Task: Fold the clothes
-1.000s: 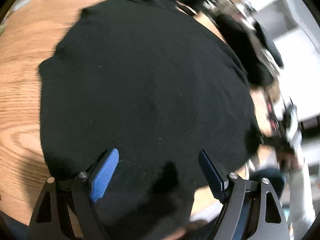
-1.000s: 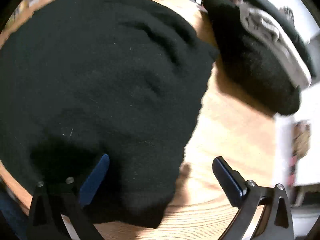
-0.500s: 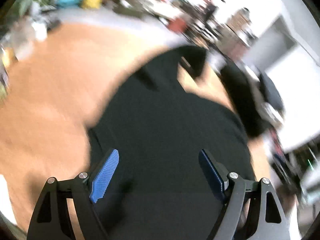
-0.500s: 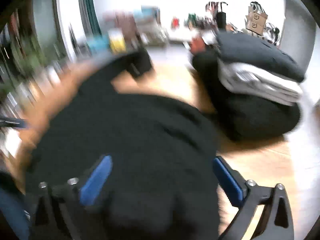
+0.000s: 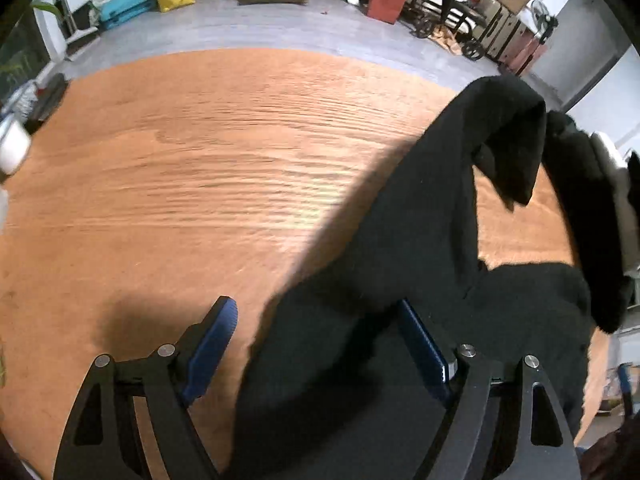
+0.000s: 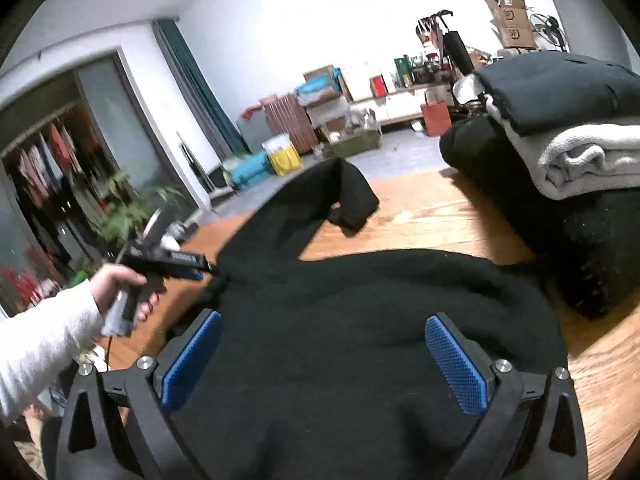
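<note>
A black long-sleeved garment (image 5: 400,240) lies spread on the wooden table (image 5: 200,160). One sleeve (image 5: 500,132) runs to the far edge and bends back on itself. My left gripper (image 5: 316,340) is open and tilted down over the garment's left edge; cloth lies under its right finger and bare wood under its left. In the right wrist view the same garment (image 6: 360,300) fills the foreground. My right gripper (image 6: 324,360) hangs open over its body, gripping nothing. There the left gripper (image 6: 200,268), held by a hand in a white sleeve, sits at the garment's left shoulder.
A stack of folded clothes (image 6: 580,160), black, grey and black, stands on the table's right side, close to the garment. Beyond the far edge are a grey floor, a yellow bag (image 6: 284,158), boxes and a plant (image 6: 124,208).
My left gripper swung left, from over the garment's middle to its left edge, so bare table now fills its view. My right gripper tipped up from looking down to looking across the room.
</note>
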